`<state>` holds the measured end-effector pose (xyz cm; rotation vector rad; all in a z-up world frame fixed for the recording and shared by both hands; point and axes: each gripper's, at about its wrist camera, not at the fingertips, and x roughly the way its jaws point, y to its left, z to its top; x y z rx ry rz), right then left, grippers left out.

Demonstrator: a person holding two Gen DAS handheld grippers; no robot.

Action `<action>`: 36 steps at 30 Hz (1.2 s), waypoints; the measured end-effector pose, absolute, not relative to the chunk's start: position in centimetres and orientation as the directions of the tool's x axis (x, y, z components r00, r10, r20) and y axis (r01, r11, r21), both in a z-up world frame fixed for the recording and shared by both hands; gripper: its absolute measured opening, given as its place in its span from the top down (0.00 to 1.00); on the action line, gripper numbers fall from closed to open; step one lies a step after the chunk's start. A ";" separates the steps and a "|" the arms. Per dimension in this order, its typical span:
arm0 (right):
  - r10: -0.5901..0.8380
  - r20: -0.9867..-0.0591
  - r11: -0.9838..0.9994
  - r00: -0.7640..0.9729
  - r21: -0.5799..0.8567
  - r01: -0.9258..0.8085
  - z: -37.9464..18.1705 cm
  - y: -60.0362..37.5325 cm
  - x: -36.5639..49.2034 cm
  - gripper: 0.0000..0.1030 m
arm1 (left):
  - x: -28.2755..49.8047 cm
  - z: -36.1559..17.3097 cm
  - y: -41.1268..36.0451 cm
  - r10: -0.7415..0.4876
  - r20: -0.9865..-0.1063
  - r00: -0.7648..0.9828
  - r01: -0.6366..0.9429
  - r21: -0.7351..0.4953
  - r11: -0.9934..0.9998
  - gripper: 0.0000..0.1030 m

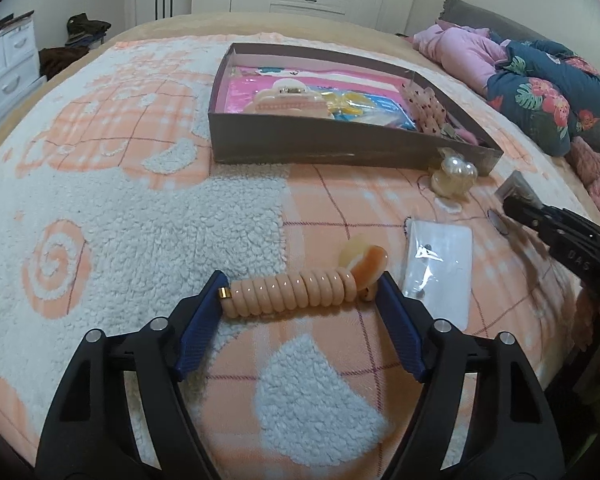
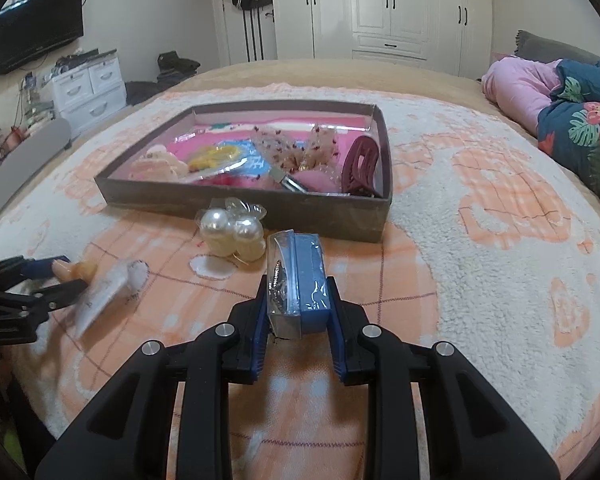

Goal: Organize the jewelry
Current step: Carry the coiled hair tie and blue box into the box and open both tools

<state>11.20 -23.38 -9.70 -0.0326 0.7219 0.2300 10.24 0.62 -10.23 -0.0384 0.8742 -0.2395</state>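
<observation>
My left gripper [image 1: 302, 286] is shut on a peach coiled hair tie [image 1: 296, 292] with an orange-slice charm [image 1: 364, 262], low over the blanket. My right gripper [image 2: 298, 296] is shut on a small clear packet with a blue card [image 2: 298, 280], held above the blanket in front of the box. The shallow brown box [image 2: 332, 216] holds hair clips, bows and pink items; it also shows in the left wrist view [image 1: 320, 148]. A pearl hair clip [image 2: 230, 232] lies just before the box. The left gripper [image 2: 40, 276] shows at the left edge of the right wrist view.
A white packet [image 1: 440, 268] lies on the blanket right of the hair tie. A thin dark ring [image 1: 498, 222] lies near the right gripper [image 1: 516, 196]. Folded quilts [image 2: 580, 128] lie at the right. White drawers [image 2: 88, 88] stand beyond the bed at the left.
</observation>
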 end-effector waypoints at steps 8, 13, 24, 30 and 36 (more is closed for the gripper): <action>0.235 -0.620 0.965 0.749 0.058 -0.256 -7.8 -22.7 9.8 0.76 | 10.0 -9.0 1.8 -0.249 -0.725 0.642 0.176 -0.176 0.968 0.39; 0.263 -0.608 0.953 0.749 0.045 -0.298 -7.0 -21.4 9.1 0.76 | 9.7 -7.5 3.0 -0.257 -0.691 0.676 0.159 -0.203 0.966 0.49; 0.267 -0.611 0.952 0.746 0.047 -0.302 -7.0 -21.1 9.1 0.76 | 9.7 -7.8 3.3 -0.283 -0.708 0.647 0.167 -0.230 0.959 0.32; 0.270 -0.610 0.953 0.745 0.056 -0.299 -7.0 -21.3 9.2 0.76 | 10.1 -9.3 2.5 -0.299 -0.749 0.591 0.196 -0.227 0.954 0.27; 0.268 -0.613 0.954 0.743 0.064 -0.292 -7.1 -21.4 9.2 0.76 | 10.7 -9.6 1.2 -0.262 -0.755 0.601 0.195 -0.179 0.964 0.24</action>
